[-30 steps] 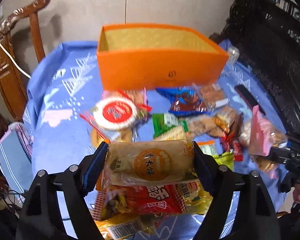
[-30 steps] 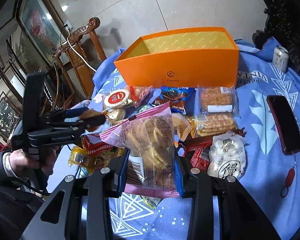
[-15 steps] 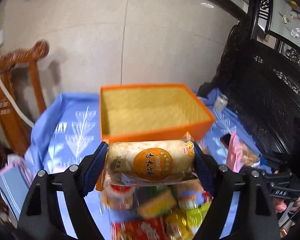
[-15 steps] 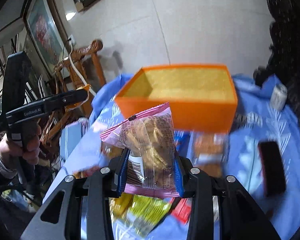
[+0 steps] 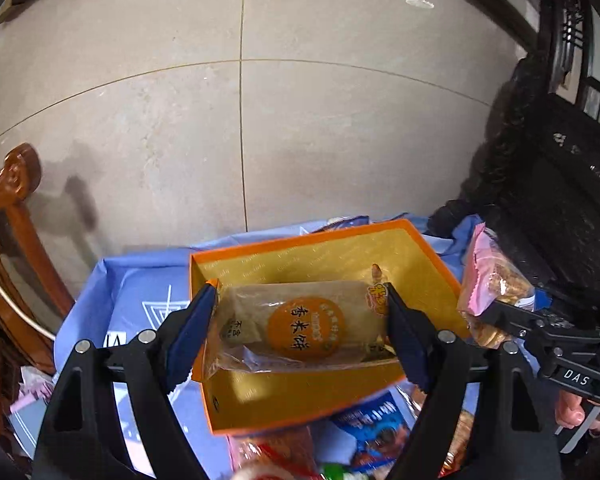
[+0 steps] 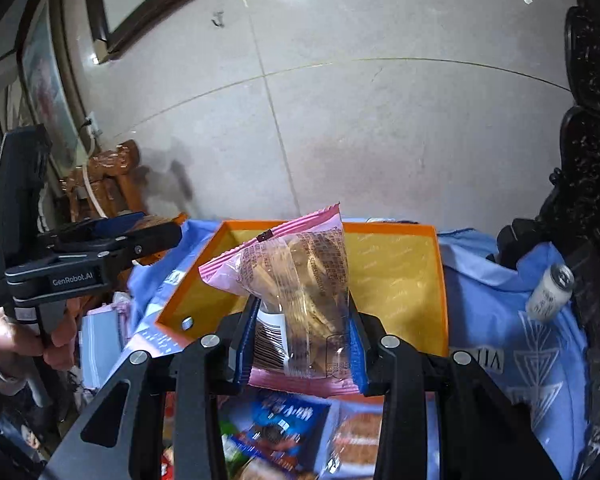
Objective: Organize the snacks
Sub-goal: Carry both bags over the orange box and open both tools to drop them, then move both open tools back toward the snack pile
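My left gripper (image 5: 300,332) is shut on a clear rice-cracker packet with an orange round label (image 5: 304,330), held crosswise above the open orange box (image 5: 404,248). My right gripper (image 6: 300,344) is shut on a pink-edged clear bag of biscuits (image 6: 300,280), held upright over the near part of the same box (image 6: 396,276). The right gripper and its pink bag also show in the left wrist view (image 5: 496,292), by the box's right side. The left gripper also shows in the right wrist view (image 6: 140,236), at the box's left. The box looks empty inside.
Loose snack packets (image 5: 376,428) lie on the blue tablecloth (image 5: 140,276) in front of the box; they also show in the right wrist view (image 6: 284,428). A drink can (image 6: 550,292) stands at the right. A wooden chair (image 5: 8,216) is left, dark carved furniture (image 5: 560,184) right.
Both grippers have risen and moved forward from above the snack pile to above the orange box, each still holding its packet. The box now fills the view below them.
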Demonstrator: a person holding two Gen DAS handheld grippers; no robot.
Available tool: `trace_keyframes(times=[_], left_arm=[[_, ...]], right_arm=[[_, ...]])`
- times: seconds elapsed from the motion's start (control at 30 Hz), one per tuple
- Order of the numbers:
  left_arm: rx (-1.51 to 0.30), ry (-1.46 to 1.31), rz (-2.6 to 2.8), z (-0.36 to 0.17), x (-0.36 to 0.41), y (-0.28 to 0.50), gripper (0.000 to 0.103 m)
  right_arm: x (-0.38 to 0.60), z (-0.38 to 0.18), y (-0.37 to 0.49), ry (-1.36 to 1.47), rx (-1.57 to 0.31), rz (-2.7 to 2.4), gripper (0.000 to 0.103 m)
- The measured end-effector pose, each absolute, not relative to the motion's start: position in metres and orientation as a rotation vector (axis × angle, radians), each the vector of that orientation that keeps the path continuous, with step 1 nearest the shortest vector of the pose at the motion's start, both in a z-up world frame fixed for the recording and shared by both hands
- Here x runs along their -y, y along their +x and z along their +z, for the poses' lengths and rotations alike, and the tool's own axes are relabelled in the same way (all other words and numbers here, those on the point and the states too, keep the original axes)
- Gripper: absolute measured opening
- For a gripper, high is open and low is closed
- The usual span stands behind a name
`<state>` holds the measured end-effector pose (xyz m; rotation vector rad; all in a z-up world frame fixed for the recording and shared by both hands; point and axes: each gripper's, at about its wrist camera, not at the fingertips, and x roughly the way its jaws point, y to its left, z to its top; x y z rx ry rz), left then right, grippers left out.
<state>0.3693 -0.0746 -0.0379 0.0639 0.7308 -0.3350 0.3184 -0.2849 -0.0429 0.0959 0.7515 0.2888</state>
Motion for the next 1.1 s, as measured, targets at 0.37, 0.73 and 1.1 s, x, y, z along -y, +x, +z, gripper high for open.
trace_keyframes(times=[0.37, 0.73, 1.1], left_arm=[[-0.8, -0.044, -0.286, -0.052, 0.05, 0.366, 0.099], [-0.894, -0.078, -0.275, -0.098, 0.019, 0.255, 0.099], [-0.945, -0.031, -0.253, -0.133, -0.007, 0.148, 0.099]], right_arm=[[0.294, -0.043, 0.291, 0.108, -0.748, 0.267, 0.089], [0.325, -0.077, 0.197, 0.126, -0.859, 0.211, 0.09], [0.336, -0.132, 0.111, 0.189, -0.958, 0.151, 0.09]])
